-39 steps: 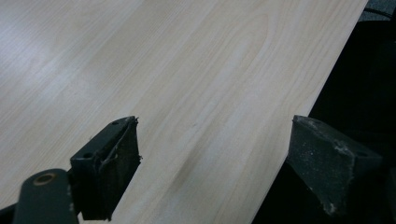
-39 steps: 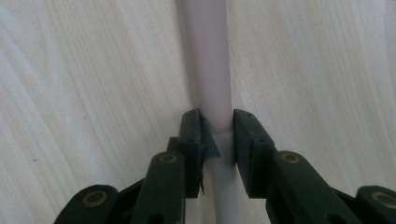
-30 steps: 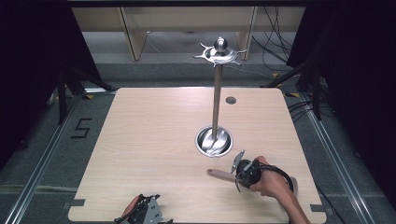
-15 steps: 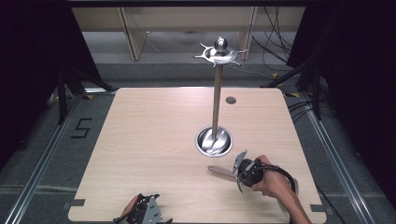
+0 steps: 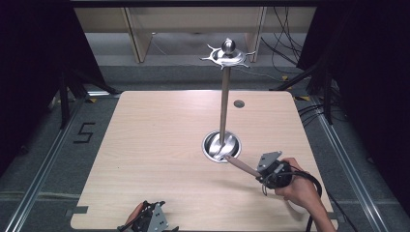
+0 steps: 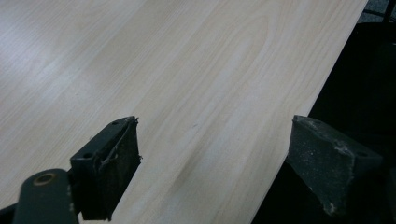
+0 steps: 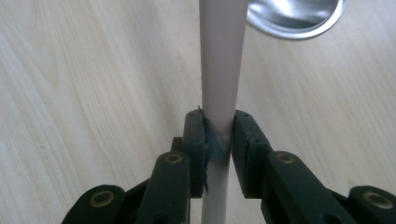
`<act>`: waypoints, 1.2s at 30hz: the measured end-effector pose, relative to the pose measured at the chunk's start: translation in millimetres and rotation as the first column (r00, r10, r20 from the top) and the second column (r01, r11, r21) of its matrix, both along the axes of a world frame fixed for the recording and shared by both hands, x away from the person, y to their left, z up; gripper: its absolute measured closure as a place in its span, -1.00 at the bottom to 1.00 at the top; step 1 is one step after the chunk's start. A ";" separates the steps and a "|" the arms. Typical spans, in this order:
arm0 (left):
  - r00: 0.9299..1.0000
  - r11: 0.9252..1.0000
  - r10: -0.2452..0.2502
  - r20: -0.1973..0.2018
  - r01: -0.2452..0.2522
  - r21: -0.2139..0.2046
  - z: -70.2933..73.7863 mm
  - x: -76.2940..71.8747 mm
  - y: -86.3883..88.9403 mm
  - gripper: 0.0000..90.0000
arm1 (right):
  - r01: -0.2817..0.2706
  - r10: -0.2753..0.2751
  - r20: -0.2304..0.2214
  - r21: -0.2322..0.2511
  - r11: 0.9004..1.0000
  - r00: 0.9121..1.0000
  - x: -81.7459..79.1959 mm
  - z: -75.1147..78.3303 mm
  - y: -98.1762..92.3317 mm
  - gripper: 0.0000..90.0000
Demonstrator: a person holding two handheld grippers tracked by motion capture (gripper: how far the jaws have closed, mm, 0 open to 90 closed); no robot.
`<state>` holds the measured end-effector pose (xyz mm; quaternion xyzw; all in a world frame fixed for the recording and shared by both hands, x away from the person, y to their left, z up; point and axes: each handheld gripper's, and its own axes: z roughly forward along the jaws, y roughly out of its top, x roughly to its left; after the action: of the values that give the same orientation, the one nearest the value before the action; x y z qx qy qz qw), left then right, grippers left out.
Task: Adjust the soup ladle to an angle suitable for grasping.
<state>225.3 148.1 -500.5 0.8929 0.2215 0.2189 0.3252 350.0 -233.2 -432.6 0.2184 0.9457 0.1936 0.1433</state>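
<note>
Right gripper jaws clamped on pale utensil handle | stand base just ahead | left gripper jaws released | advice: lift slowly, keep handle centred.

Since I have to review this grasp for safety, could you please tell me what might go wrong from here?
1. The right tongs pinch the pale handle at its near end, so the long free length could swing or slip.
2. Its far tip sits at the rim of the stand's metal base; a careless move could knock the tall stand.
3. The left tongs hang open at the table's edge, giving no support.
</note>
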 end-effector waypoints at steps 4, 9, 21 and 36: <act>1.000 1.000 0.005 -0.001 -0.005 -0.003 -0.1 0.0 0.3 -0.64 | 0.029 -0.030 0.033 0.037 0.999 0.999 -1.6 7.2 -11.7 0.72; 1.000 1.000 0.002 0.002 -0.002 -0.007 0.1 -0.2 -0.1 -0.64 | 0.050 -0.059 0.067 0.130 0.990 0.996 -9.5 18.0 -27.6 0.72; 1.000 1.000 0.012 0.003 -0.012 -0.016 1.7 0.3 2.8 -0.65 | 0.076 -0.110 0.152 0.212 0.974 0.982 -19.3 39.2 -51.0 0.72; 1.000 1.000 0.010 0.008 -0.009 -0.016 2.9 0.5 4.2 -0.65 | 0.062 -0.126 0.179 0.326 0.943 0.976 -19.8 46.3 -57.5 0.72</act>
<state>225.8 152.3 -497.6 0.8883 0.2262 0.2221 0.3323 330.2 -290.6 -386.3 0.2636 0.8715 0.3572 0.2084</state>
